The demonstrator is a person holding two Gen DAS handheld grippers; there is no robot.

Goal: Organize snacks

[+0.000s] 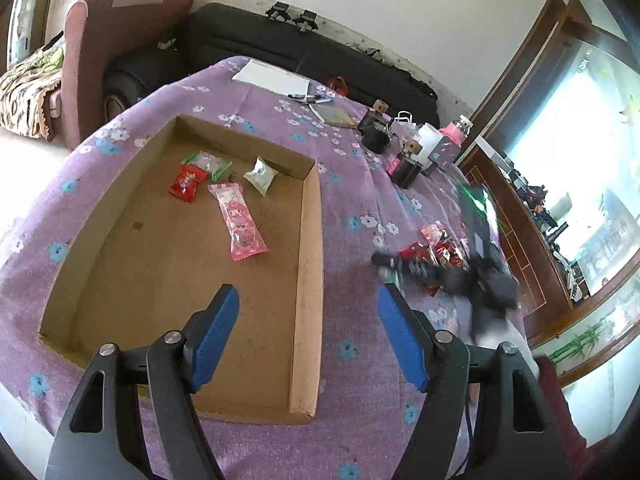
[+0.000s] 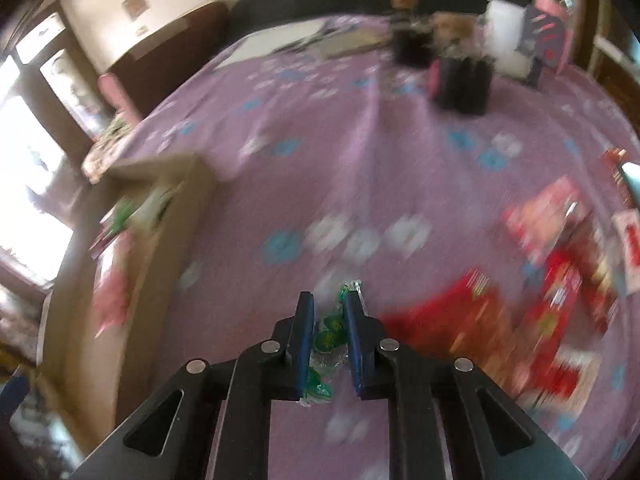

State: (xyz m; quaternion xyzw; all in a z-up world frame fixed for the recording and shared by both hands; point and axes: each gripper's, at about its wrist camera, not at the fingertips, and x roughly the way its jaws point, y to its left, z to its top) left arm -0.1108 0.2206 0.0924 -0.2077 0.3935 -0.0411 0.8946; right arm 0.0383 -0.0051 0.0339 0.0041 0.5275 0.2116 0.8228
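A shallow cardboard tray (image 1: 308, 240) lies on the purple flowered cloth and holds a pink packet (image 1: 240, 224), a red packet (image 1: 186, 184), a green-ended clear packet (image 1: 206, 162) and a white packet (image 1: 261, 176). My left gripper (image 1: 308, 304) is open and empty above the tray's near right part. My right gripper (image 2: 328, 308) is shut on a clear packet with green print (image 2: 330, 334), above the cloth; it also shows blurred in the left wrist view (image 1: 384, 268). Red snack packets (image 2: 552, 296) lie to its right. The tray edge (image 2: 176, 216) is at its left.
At the far side of the table stand dark jars with cork tops (image 1: 374, 130), a white container (image 1: 430, 140), a pink-capped bottle (image 1: 456, 130), a white pad (image 1: 272, 76) with markers and a small notebook (image 1: 338, 115). A dark sofa (image 1: 280, 40) is behind.
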